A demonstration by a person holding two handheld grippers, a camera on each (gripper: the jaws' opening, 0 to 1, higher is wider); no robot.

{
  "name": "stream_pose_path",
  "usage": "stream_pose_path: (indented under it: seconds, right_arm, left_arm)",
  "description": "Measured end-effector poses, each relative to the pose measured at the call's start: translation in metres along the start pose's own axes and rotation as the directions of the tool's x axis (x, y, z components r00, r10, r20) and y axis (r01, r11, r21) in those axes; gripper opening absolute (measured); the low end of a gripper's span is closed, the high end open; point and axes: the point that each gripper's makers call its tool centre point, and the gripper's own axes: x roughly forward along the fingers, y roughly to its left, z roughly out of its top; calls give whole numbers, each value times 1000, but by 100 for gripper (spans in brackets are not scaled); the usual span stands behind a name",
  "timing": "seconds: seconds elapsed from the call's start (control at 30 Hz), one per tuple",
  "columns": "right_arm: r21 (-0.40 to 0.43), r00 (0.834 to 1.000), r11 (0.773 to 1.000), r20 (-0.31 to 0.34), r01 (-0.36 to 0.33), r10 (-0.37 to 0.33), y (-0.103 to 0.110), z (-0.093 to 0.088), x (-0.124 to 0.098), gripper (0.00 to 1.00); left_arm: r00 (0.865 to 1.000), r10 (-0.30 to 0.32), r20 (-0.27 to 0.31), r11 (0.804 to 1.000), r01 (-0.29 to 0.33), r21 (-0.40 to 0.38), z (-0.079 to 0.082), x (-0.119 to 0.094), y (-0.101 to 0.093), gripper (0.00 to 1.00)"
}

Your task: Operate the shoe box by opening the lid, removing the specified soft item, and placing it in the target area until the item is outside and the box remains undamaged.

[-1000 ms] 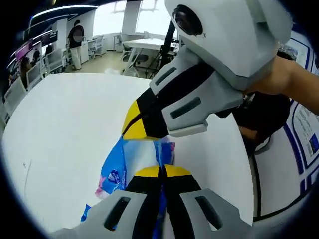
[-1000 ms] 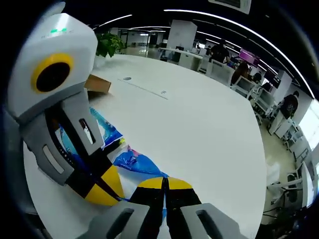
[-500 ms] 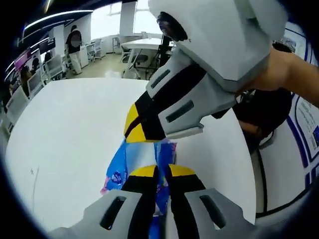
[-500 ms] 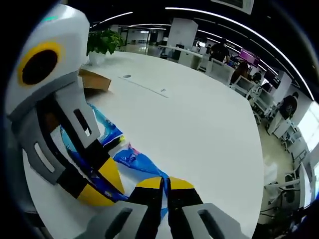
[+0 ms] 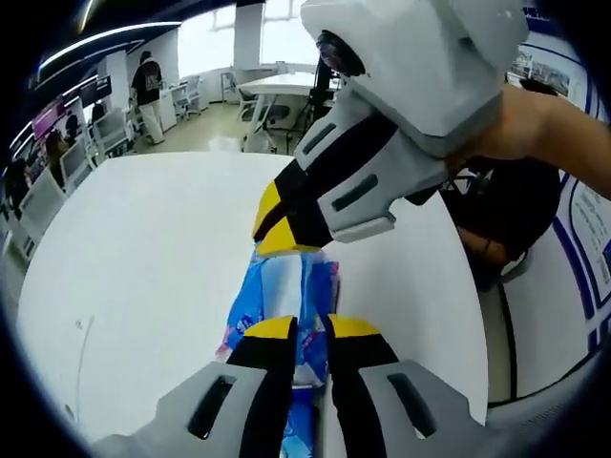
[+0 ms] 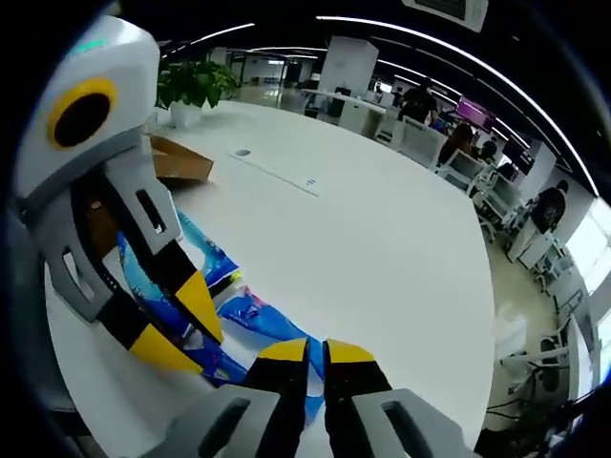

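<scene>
A soft blue plastic pack (image 5: 284,291) lies on the white table (image 5: 143,248). In the left gripper view my left gripper (image 5: 312,330) stands open, its yellow-tipped jaws parted with the near end of the pack between them. My right gripper (image 5: 279,221) comes in from the upper right, with its tips at the pack's far end. In the right gripper view my right gripper (image 6: 316,352) is open by a narrow gap just over the pack (image 6: 256,320). The left gripper (image 6: 179,326) reaches in from the left with its jaws spread. A brown cardboard box (image 6: 178,160) sits behind it.
A potted plant (image 6: 196,84) stands at the table's far end beyond the box. A person's hand (image 5: 535,134) holds the right gripper. Office desks, chairs and people fill the room behind. Open white tabletop (image 6: 382,239) spreads to the right of the pack.
Both grippers were shut on the blue pack; now the jaws of both have parted, the left more than the right. The pack rests flatter on the table.
</scene>
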Motion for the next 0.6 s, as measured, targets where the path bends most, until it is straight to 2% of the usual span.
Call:
stream_pose_path:
  seconds: [0.13,0.3,0.4,0.6]
  right_arm:
    - [-6,1000,1000,8,3,-3,4,5,-9,2]
    - [-6,1000,1000,7,4,-4,9,8,-21,6]
    - [-15,1000,1000,4,-11,11,18,10,-29,8]
    - [-26,1000,999,-4,-29,29,32,15,-42,17]
  left_arm:
    - [1000,7,30,1000,-6,-29,4,-12,0,12]
    - [999,20,42,1000,-19,-24,4,-29,-2,13]
    - [997,18,77,997,-12,-79,7,-42,-4,14]
    - [996,54,78,997,-49,-66,4,-67,-3,17]
